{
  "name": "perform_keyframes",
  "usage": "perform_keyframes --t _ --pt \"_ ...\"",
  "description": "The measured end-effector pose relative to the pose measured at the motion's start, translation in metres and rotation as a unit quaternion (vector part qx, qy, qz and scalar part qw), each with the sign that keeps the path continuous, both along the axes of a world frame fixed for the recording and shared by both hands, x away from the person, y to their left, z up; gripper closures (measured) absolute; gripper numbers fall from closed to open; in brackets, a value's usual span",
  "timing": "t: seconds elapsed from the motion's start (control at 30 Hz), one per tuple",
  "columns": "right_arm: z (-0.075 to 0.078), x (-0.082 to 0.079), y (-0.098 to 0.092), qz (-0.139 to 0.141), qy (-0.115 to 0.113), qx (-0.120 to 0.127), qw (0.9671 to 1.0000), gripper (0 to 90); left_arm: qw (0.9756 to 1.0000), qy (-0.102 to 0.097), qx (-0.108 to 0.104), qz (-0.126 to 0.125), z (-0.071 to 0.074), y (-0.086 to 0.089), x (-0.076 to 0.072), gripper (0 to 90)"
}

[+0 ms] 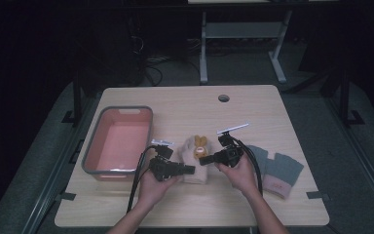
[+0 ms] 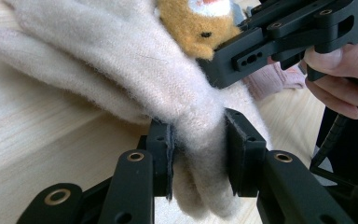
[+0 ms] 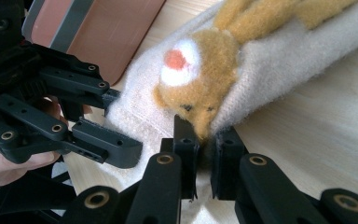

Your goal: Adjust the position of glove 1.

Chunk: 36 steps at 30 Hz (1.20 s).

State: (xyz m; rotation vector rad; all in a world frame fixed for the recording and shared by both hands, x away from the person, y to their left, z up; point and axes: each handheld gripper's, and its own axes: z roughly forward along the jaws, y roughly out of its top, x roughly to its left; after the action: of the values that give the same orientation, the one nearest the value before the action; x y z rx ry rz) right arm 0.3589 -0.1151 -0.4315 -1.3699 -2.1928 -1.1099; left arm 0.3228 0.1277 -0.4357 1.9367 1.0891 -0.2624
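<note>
Both hand-held grippers pinching the cream glove.

I see my left hand-held gripper (image 2: 198, 154) clamped on the cream glove (image 2: 135, 70), my right hand-held gripper (image 3: 205, 154) nipping its bear patch (image 3: 200, 79); the glove lies mid-table (image 1: 185, 204), between the pink tub (image 1: 97, 168) and grey gloves (image 1: 282, 168).

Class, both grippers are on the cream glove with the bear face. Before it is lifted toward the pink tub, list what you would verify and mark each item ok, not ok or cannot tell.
1. Left gripper shut on the cream glove: ok, the pads squeeze the wool.
2. Right gripper shut on the glove: ok, it pinches the edge by the bear face.
3. Grippers apart from each other: ok, close but not touching.
4. Pink tub free to take the glove: ok, nothing lies in it.
5. Grey gloves apart from the cream glove: ok, they lie to the right.
6. Grip firm enough to hold through a lift: cannot tell.
</note>
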Motion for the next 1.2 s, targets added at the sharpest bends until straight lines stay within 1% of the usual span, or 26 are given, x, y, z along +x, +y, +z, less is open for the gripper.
perform_keyframes --t 0.13,0.27,0.33,0.4,0.53,0.57,0.63,0.67,0.7,0.73,0.77,0.8,0.83,0.9,1.2 --pt "0.006 0.001 -0.001 0.003 -0.006 0.0 1.0 82.6 1.0 -0.004 -0.004 -0.003 0.004 0.0 0.001 66.2" --pt "0.012 0.002 -0.002 0.006 -0.012 0.003 0.9999 82.7 0.9999 -0.012 -0.006 -0.006 0.01 0.001 0.001 66.2" --pt "0.014 0.003 -0.002 0.005 -0.01 0.009 0.9999 82.7 0.9999 -0.01 -0.011 -0.005 0.013 0.002 0.002 66.2" --pt "0.017 0.003 -0.003 0.006 -0.013 0.012 0.9998 82.7 0.9998 -0.012 -0.016 -0.004 0.017 0.003 0.003 66.2" --pt "0.027 0.004 -0.001 0.007 -0.02 0.009 0.9997 82.7 0.9997 -0.013 -0.02 -0.003 0.023 0.005 0.004 66.2" --pt "0.028 0.004 -0.001 0.007 -0.022 0.01 0.9997 82.7 0.9996 -0.017 -0.02 -0.008 0.024 0.006 0.005 66.2" --pt "0.031 0.005 -0.001 0.006 -0.025 0.011 0.9996 82.7 0.9996 -0.017 -0.021 -0.006 0.027 0.006 0.006 66.2" --pt "0.032 0.005 -0.001 0.005 -0.022 0.01 0.9997 82.7 0.9996 -0.021 -0.019 -0.01 0.028 0.006 0.006 66.2" --pt "0.033 0.005 -0.001 0.006 -0.025 0.01 0.9996 82.6 0.9996 -0.017 -0.024 -0.005 0.029 0.006 0.006 66.2" --pt "0.035 0.006 -0.001 0.004 -0.023 0.011 0.9997 82.7 0.9995 -0.023 -0.022 -0.01 0.03 0.007 0.007 66.2" --pt "0.037 0.006 -0.001 0.005 -0.024 0.009 0.9997 82.6 0.9995 -0.019 -0.026 -0.005 0.031 0.006 0.007 66.2" --pt "0.038 0.006 -0.001 0.004 -0.024 0.011 0.9996 82.7 0.9994 -0.021 -0.025 -0.006 0.032 0.007 0.007 66.2" --pt "0.039 0.007 0.0 0.004 -0.026 0.01 0.9996 82.7 0.9995 -0.02 -0.024 -0.008 0.033 0.007 0.008 66.2" --pt "0.04 0.007 0.0 0.005 -0.028 0.011 0.9995 82.7 0.9994 -0.023 -0.026 -0.008 0.034 0.008 0.008 66.2" --pt "0.042 0.006 -0.001 0.003 -0.025 0.012 0.9996 82.6 0.9994 -0.02 -0.027 -0.008 0.034 0.006 0.008 66.2"
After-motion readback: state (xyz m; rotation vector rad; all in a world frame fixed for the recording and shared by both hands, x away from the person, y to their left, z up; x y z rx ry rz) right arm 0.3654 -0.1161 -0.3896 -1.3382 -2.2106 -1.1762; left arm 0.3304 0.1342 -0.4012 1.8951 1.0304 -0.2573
